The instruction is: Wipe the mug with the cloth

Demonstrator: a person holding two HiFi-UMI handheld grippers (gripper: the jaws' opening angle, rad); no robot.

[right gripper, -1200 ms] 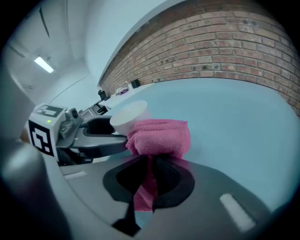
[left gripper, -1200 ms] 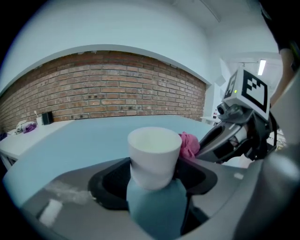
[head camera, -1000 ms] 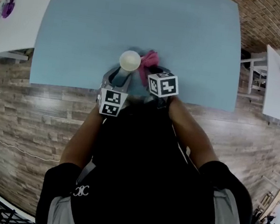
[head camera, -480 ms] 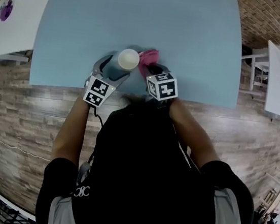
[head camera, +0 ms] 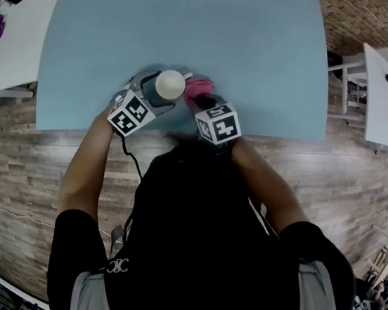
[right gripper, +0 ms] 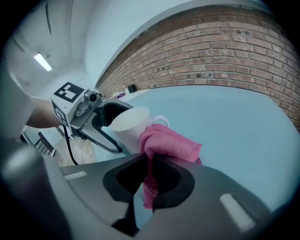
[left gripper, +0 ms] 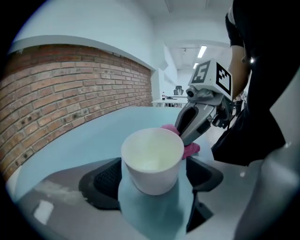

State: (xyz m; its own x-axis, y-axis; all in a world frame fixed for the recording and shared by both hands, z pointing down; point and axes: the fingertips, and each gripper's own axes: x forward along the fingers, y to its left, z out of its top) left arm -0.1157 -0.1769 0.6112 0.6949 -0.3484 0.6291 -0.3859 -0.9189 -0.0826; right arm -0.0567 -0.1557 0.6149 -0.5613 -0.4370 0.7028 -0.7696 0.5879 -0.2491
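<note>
A white mug (head camera: 170,84) stands upright on the light-blue table (head camera: 196,30) near its front edge. My left gripper (head camera: 158,91) reaches in from the lower left with a jaw on each side of the mug (left gripper: 152,159). Its jaws are opening, and the pads (left gripper: 105,178) stand apart from the mug's wall. My right gripper (head camera: 202,102) is shut on a pink cloth (head camera: 198,87). The cloth (right gripper: 168,143) bunches out of the jaws and lies against the mug's (right gripper: 129,126) side by the handle.
The table's front edge runs just below both grippers, with wooden floor (head camera: 30,157) beyond it. A white table (head camera: 2,47) stands at the left and another (head camera: 382,97) at the right, each with small items. The person's arms and dark torso fill the lower view.
My left gripper has swung out to the left of the mug and its jaws have spread wide. The right gripper keeps the cloth against the mug's right side.
</note>
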